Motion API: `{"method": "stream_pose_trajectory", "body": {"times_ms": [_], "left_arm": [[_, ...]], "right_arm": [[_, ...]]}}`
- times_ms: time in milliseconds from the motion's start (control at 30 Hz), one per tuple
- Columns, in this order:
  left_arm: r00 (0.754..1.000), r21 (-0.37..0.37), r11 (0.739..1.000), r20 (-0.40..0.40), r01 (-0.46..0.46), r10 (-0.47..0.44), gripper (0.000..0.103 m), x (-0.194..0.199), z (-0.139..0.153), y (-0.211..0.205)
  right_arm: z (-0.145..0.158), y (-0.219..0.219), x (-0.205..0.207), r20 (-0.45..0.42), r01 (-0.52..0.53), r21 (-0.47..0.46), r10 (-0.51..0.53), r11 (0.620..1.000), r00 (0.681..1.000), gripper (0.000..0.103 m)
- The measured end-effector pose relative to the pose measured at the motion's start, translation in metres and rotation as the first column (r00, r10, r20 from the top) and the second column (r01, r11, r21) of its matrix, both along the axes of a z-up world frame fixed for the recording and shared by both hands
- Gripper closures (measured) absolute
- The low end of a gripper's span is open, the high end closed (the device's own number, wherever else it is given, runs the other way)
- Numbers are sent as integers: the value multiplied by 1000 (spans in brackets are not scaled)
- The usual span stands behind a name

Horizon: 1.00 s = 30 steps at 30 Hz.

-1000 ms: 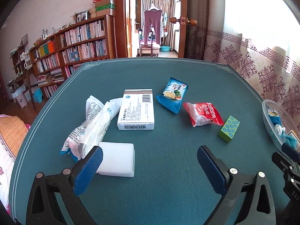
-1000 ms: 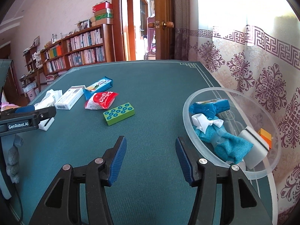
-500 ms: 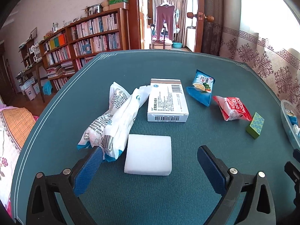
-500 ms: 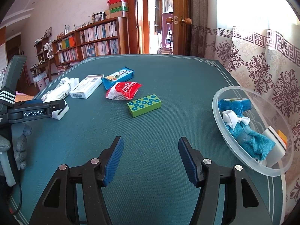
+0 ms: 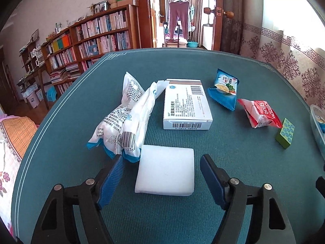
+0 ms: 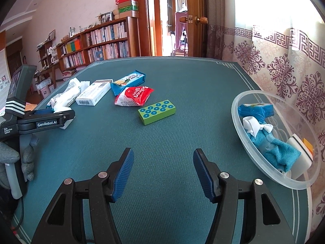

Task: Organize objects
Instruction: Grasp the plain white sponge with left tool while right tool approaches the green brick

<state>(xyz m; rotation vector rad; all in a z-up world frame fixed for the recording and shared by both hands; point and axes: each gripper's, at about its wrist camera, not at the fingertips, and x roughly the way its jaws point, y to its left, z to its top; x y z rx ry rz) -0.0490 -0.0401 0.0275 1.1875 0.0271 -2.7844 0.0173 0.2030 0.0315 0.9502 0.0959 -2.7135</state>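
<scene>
Left wrist view – your left gripper (image 5: 162, 167): its jaws are closing, one either side of the white foam block (image 5: 165, 169), with a gap visible at each pad, so nothing is gripped.
Left wrist view – white foam block: it lies flat on the green table (image 5: 233, 154), between your fingers, towards the near edge and left of the middle.
Left wrist view – white wrapped packs (image 5: 127, 117): two crumpled packs lie just behind the block's left corner; the nearer one touches the left fingertip (image 5: 119, 162).
Left wrist view – medicine box (image 5: 185, 103): it lies flat beyond the block, near the table's middle, close beside the packs.
Left wrist view – further right: a blue snack packet (image 5: 224, 90), a red glue packet (image 5: 260, 112) and a green dotted block (image 5: 285, 133) run in a line towards the right edge.
Left wrist view – bowl (image 5: 315, 126): only its rim shows at the right edge.

Right wrist view – your right gripper (image 6: 163, 170): jaws partly apart, nothing between them but bare table (image 6: 182, 81), near the near edge.
Right wrist view – green dotted block (image 6: 156, 111): it lies ahead of your fingers, well apart from them, near the table's middle.
Right wrist view – red glue packet (image 6: 134, 96) and blue snack packet (image 6: 128, 81): they sit behind the block, touching each other.
Right wrist view – medicine box (image 6: 94, 94) and white wrapped packs (image 6: 68, 94): they lie towards the left edge.
Right wrist view – left gripper (image 6: 45, 122): it reaches in at the left edge, its tip over the white foam block (image 6: 67, 123), held by a grey-gloved hand (image 6: 12, 158).
Right wrist view – clear bowl (image 6: 254, 156): it stands at the right edge, to the right of your fingers, holding a blue packet (image 6: 256, 109), a blue cloth with a white bow (image 6: 270, 142) and a white sponge (image 6: 298, 156).
</scene>
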Motion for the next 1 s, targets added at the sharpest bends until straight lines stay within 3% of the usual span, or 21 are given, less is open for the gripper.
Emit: {"method": "stream_pose_trajectory", "body": {"times_ms": [33, 67, 367, 633, 833, 1000], "left_arm": [[1000, 13, 1000, 20, 0, 0, 41, -2, -3, -2], [999, 28, 1000, 36, -4, 3, 43, -3, -5, -4], [999, 33, 999, 32, 7, -8, 43, 0, -4, -2], [999, 39, 999, 35, 30, -31, 50, 4, -4, 5], [996, 48, 995, 25, 87, -88, 50, 14, -2, 17], [991, 51, 990, 18, 134, -135, 50, 18, 0, 27]], "right_arm": [[0, 0, 0, 0, 0, -1, 0, 1000, 1000, 41], [0, 0, 0, 1, -1, -1, 1, 1000, 1000, 41], [-1, -1, 1, 5, -1, -3, 1, 1000, 1000, 41], [-3, -2, -2, 25, -11, -14, 11, 1000, 1000, 41], [1, -3, -24, 89, -52, -60, 58, 997, 994, 41], [1, -16, -53, 107, -90, -37, 94, 995, 990, 41]]}}
